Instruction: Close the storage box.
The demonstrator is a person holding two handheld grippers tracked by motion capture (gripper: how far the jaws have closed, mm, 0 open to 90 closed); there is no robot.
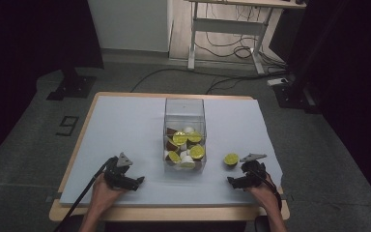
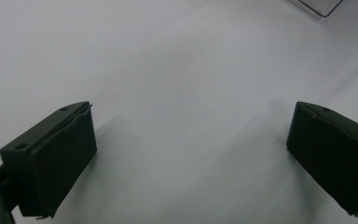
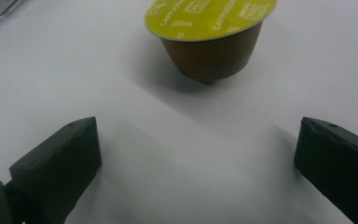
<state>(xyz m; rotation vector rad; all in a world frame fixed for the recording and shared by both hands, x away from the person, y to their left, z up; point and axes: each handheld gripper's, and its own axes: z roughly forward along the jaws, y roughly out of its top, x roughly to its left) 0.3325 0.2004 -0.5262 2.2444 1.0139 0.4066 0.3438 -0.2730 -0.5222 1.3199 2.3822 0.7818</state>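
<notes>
Left gripper (image 1: 136, 182): black, two-jaw, hand-held, jaws spread wide and empty, resting low over the pale blue sheet covering the table (image 1: 125, 125).

Right gripper (image 1: 233, 182): same make, jaws likewise spread and holding nothing.

Brown plastic coffee capsule with yellow-green foil lid (image 3: 210, 35): stands lid-up on the sheet just ahead of the right gripper, apart from both jaws.

Clear square plastic box (image 1: 184, 133): ahead and between the two grippers, left of the lone capsule; holds a heap of like capsules, brown and white, several with yellow-green lids.
</notes>
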